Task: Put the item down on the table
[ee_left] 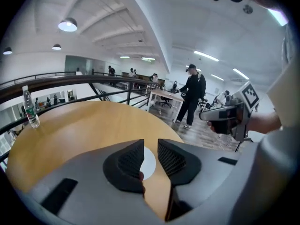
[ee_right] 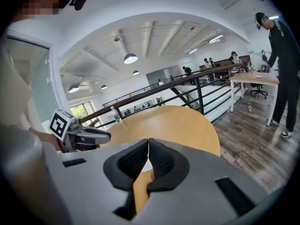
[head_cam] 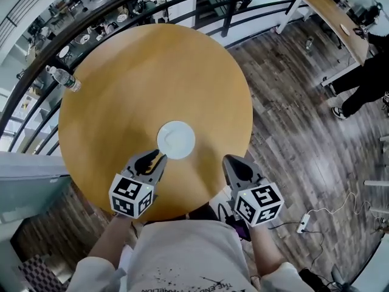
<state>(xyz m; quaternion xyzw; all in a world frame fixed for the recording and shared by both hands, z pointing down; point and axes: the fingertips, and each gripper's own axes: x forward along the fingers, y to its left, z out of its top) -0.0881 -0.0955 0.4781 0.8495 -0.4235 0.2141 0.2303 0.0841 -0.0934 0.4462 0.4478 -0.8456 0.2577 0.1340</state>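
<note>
A white round plate (head_cam: 176, 140) lies flat near the middle of the round wooden table (head_cam: 121, 90). My left gripper (head_cam: 159, 158) hovers just short of the plate's near left rim, jaws a little apart and holding nothing. Between them in the left gripper view (ee_left: 150, 156) a strip of the plate (ee_left: 149, 165) shows. My right gripper (head_cam: 234, 161) is over the table's near right edge, apart from the plate, shut and empty. In the right gripper view (ee_right: 148, 144) its pads meet, with a sliver of the plate (ee_right: 146, 166) below them.
A clear water bottle (head_cam: 64, 79) stands at the table's far left edge by a black railing (head_cam: 182, 5). A person in black (head_cam: 371, 78) stands at the right by a long desk (head_cam: 331, 17). A power strip and cable (head_cam: 304, 224) lie on the wood floor.
</note>
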